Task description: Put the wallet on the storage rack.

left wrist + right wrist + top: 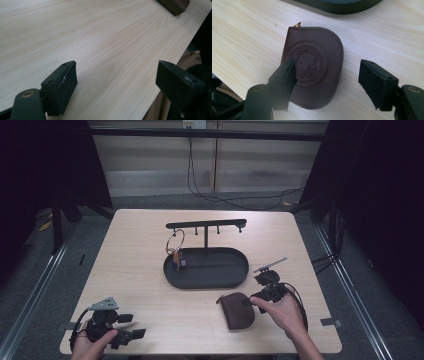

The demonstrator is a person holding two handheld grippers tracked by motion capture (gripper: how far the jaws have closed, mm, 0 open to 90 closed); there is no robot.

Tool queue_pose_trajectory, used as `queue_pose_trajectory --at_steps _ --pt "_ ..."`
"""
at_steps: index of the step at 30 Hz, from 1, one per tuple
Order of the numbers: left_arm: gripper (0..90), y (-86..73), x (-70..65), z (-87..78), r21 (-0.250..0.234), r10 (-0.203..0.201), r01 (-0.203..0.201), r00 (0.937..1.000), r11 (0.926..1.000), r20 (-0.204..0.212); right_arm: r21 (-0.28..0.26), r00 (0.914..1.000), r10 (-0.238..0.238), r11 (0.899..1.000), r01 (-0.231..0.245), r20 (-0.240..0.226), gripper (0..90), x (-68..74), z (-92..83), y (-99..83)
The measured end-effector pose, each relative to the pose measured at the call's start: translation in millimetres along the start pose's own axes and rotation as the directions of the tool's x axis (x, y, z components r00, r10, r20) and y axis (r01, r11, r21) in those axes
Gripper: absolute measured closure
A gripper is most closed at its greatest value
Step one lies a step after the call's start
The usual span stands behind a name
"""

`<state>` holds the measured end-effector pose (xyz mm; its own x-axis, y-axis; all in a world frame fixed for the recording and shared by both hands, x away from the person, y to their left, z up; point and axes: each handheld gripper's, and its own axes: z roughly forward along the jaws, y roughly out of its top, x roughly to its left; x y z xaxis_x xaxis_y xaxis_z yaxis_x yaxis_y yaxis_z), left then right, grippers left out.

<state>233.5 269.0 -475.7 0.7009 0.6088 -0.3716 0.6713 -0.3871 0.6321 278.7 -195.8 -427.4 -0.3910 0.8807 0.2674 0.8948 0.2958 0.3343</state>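
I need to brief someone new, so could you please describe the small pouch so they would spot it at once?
Start at the black oval tray in the middle of the table. Come toward the near edge, slightly right, to the right hand-held gripper. The pouch lies flat there: dark brown leather, one side rounded, with a cartoon cat stamped inside a circle.

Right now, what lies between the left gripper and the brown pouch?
Nothing: in the high view, bare tabletop runs from the left gripper to the pouch. The left gripper view shows plain wood ahead of its open jaws too.
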Motion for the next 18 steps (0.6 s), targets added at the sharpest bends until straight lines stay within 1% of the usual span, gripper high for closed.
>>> queue_pose_trajectory --at_steps 2,4,6,7,8,10,12,13,14,16,18 --pt "17.3 0.2 0.3 0.0 0.002 -0.002 0.002 1.0000 1.0000 0.007 0.048 0.9999 0.008 0.999 -0.009 0.009 30.2 3.2 2.6 5.3" --pt "17.3 0.0 0.4 -0.3 -0.003 -0.010 0.010 0.9999 0.9999 0.010 0.077 0.9999 0.008 0.997 -0.008 0.010 31.9 5.1 5.0 10.4" --pt "17.3 0.1 0.8 -1.3 -0.007 -0.010 0.010 0.9999 0.9999 0.008 0.106 0.9997 0.009 0.994 -0.011 0.022 32.4 6.4 8.5 15.1" --pt "17.3 0.1 0.6 -1.6 -0.008 -0.011 0.011 0.9999 0.9999 0.007 0.117 0.9998 0.006 0.993 -0.008 0.020 32.3 6.4 10.9 17.3" --pt "17.3 0.1 0.7 -1.9 -0.009 -0.013 0.013 0.9999 0.9999 0.012 0.136 0.9998 0.000 0.991 -0.003 0.020 32.3 6.2 12.8 19.6" --pt "17.3 -0.2 1.1 -2.1 -0.008 -0.013 0.013 0.9999 0.9999 0.011 0.165 0.9998 0.013 0.986 -0.016 0.014 34.1 4.7 18.1 22.7" --pt "17.3 -0.3 1.3 -2.1 -0.005 -0.014 0.014 0.9998 0.9999 0.014 0.202 0.9992 0.031 0.979 -0.036 0.025 34.9 3.6 23.1 23.9" --pt "17.3 -0.3 1.2 -2.1 -0.003 -0.011 0.011 0.9999 0.9999 0.012 0.217 0.9991 0.029 0.976 -0.035 0.031 35.8 3.0 25.4 24.0" --pt "17.3 -0.3 1.3 -2.1 -0.001 -0.006 0.006 0.9999 1.0000 0.012 0.231 0.9987 0.039 0.972 -0.046 0.033 36.3 3.4 26.8 23.8" --pt "17.3 -0.4 0.8 -2.1 -0.001 -0.005 0.005 0.9999 1.0000 0.013 0.234 0.9984 0.043 0.971 -0.050 0.036 37.8 3.9 27.9 23.7" --pt "17.3 -0.7 0.9 -3.0 0.002 -0.008 0.008 0.9998 1.0000 0.018 0.241 0.9980 0.049 0.969 -0.057 0.041 44.4 5.5 27.6 23.9"
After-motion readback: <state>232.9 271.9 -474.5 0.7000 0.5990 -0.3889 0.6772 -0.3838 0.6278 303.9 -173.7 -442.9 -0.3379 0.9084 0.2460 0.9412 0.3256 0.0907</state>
